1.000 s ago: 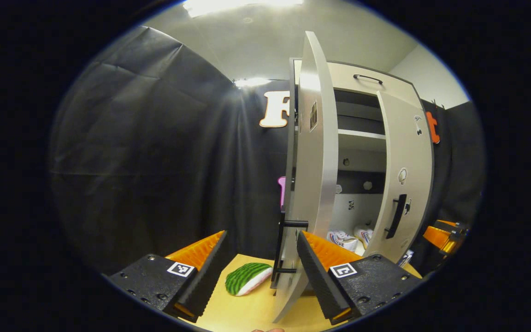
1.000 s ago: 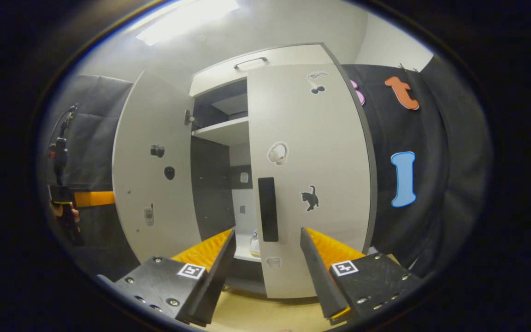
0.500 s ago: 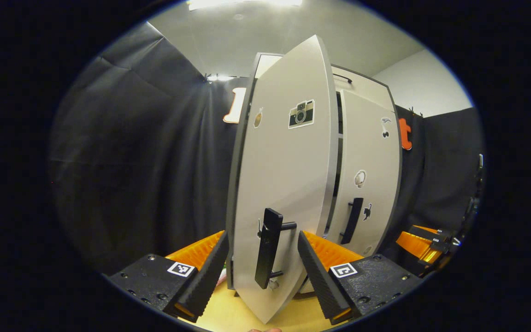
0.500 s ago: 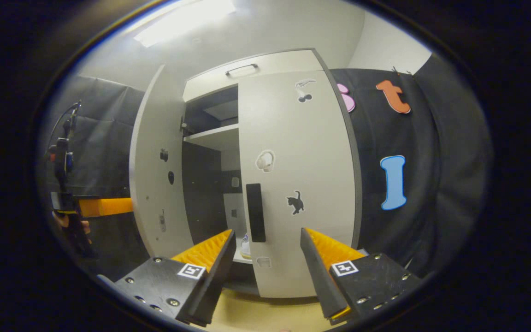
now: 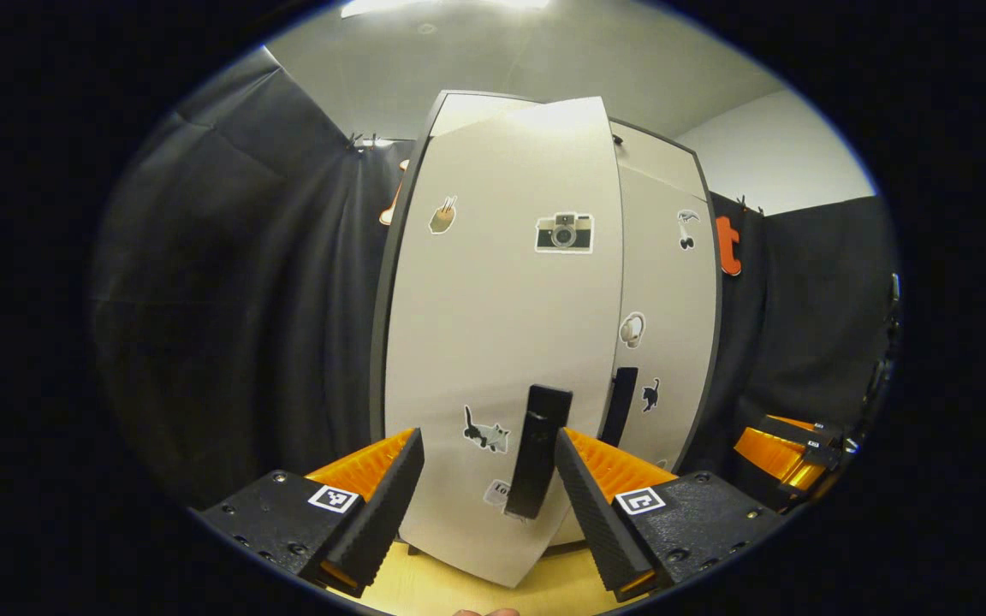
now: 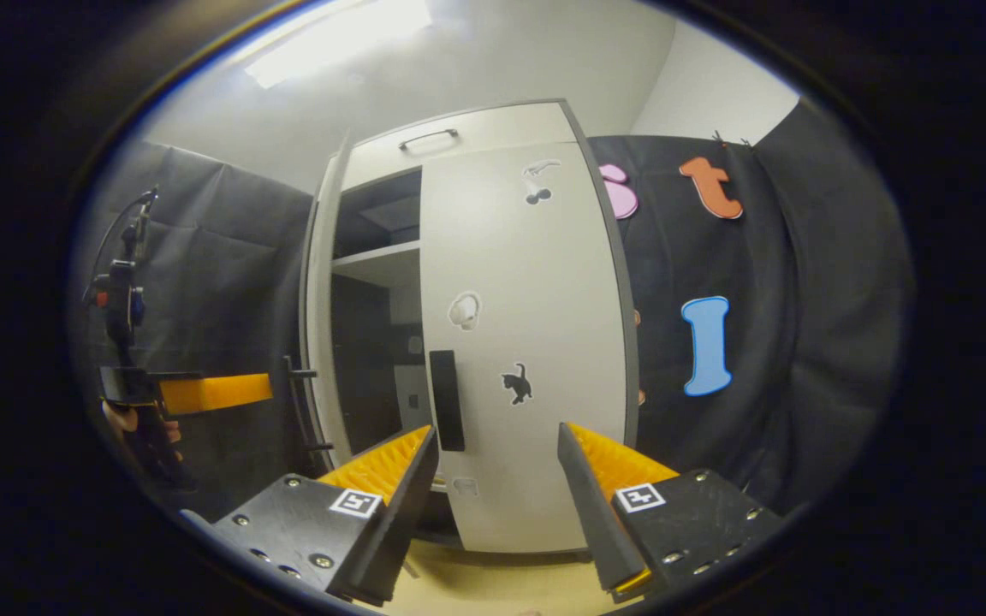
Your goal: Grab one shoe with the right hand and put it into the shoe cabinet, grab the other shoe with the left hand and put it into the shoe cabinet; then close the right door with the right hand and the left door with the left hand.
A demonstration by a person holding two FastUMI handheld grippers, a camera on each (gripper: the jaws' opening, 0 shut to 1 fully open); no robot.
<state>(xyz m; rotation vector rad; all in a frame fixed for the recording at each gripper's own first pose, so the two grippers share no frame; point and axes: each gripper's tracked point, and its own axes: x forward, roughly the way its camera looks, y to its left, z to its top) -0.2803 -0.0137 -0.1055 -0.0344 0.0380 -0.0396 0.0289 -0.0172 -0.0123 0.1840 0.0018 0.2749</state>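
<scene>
Shoe cabinet (image 5: 544, 282) centre frame on tabletop (image 5: 459, 590). Left door (image 5: 501, 342) ajar, its handle (image 5: 537, 449) between my left gripper (image 5: 486, 479) fingers, spread wide, nothing held. Right door (image 6: 527, 342) shut; my right gripper (image 6: 497, 488) spread wide, empty, lower centre.

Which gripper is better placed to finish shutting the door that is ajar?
Left. The left gripper is open with the left door handle between its fingers; the right door looks closed.
</scene>
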